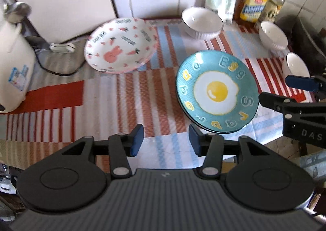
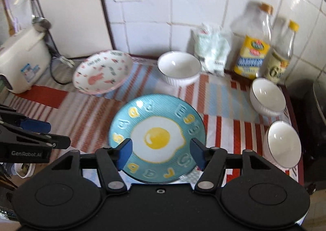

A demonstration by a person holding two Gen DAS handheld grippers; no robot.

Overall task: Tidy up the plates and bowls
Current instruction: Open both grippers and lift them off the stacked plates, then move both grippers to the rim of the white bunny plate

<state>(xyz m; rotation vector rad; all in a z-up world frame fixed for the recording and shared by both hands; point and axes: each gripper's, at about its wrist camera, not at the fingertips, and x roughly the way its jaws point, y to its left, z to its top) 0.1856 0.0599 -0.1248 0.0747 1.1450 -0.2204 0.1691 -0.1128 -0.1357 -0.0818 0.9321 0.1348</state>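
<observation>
A teal egg-print plate lies on the striped cloth near the front edge. A pink rabbit-print plate sits behind it to the left. Three white bowls stand at the back, at the right and at the near right. My left gripper is open and empty above the cloth, left of the egg plate. My right gripper is open, hovering over the egg plate's near part; it also shows in the left wrist view.
A white rice cooker with its cord stands at the left. A white packet and two oil bottles stand against the tiled wall. A dark object borders the right edge.
</observation>
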